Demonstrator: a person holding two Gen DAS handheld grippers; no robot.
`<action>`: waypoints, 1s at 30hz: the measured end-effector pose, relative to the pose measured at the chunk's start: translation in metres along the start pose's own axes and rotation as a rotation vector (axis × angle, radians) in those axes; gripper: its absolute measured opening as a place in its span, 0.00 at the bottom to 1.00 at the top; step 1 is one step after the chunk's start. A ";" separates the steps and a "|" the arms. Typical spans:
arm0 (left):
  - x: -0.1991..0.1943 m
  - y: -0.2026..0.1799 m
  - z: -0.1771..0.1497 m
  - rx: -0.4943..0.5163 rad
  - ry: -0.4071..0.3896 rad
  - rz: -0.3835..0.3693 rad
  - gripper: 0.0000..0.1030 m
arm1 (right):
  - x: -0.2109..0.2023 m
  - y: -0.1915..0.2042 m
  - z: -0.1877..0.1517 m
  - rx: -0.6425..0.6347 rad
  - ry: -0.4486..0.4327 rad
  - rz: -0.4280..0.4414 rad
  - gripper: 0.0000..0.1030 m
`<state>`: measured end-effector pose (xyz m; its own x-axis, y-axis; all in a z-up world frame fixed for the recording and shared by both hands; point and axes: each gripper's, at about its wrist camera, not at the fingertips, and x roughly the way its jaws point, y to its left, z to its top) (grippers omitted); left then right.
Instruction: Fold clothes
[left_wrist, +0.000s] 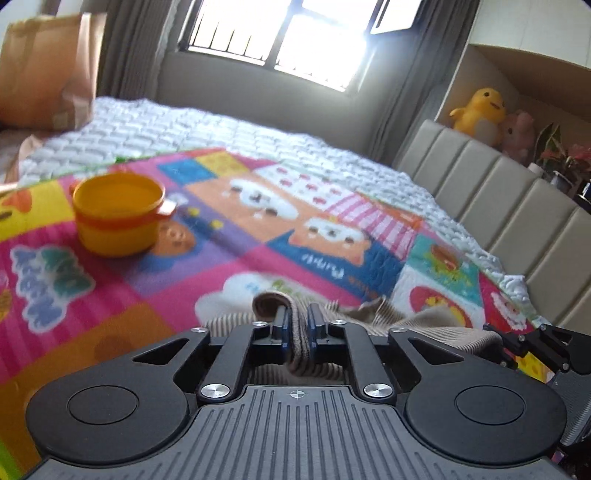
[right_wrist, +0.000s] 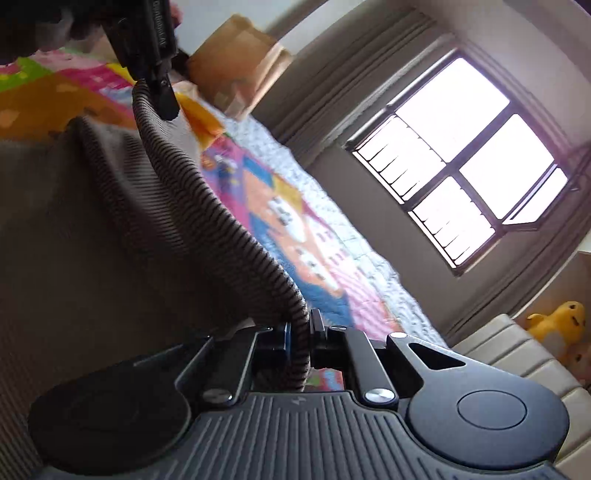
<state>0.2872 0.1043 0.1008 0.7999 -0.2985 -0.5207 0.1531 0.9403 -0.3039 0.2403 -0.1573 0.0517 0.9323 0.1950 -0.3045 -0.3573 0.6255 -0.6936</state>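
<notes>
Up close, the striped beige garment (left_wrist: 295, 343) hangs pinched between both tools above the patchwork play mat (left_wrist: 229, 236) spread on the bed. The left hand-held gripper (left_wrist: 296, 328) points level along the bed, its jaws clamped on a rolled edge of the cloth that loops over the left finger. The right hand-held gripper (right_wrist: 300, 341) is rolled steeply sideways, so the room tilts in its view, and its jaws are closed on the same ribbed edge (right_wrist: 207, 192), which runs taut up to the left tool (right_wrist: 162, 92) at the top of the frame.

Most of the garment is dark and backlit in the right wrist view, filling the left half; its shape and kind cannot be made out. Only the tip of the right tool (left_wrist: 532, 343) shows at the left view's edge.

Only the left wrist view shows the yellow cup (left_wrist: 118, 214) standing on the mat. Both show the brown paper bag (left_wrist: 48, 70), window (left_wrist: 280, 33), padded headboard (left_wrist: 491, 192) and yellow duck plush (left_wrist: 480, 110).
</notes>
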 end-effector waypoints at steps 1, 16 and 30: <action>-0.001 -0.005 0.007 0.011 -0.023 -0.005 0.07 | 0.000 -0.008 0.001 0.000 -0.008 -0.015 0.08; 0.004 0.055 -0.051 0.045 0.094 0.224 0.09 | 0.001 0.003 -0.014 0.110 0.088 0.337 0.44; 0.025 0.012 -0.026 -0.041 -0.048 -0.033 0.47 | 0.058 -0.080 -0.003 0.783 0.095 0.393 0.42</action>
<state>0.2936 0.1040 0.0633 0.8220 -0.3203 -0.4708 0.1572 0.9223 -0.3530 0.3225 -0.1983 0.0880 0.7288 0.4635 -0.5040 -0.4787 0.8712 0.1089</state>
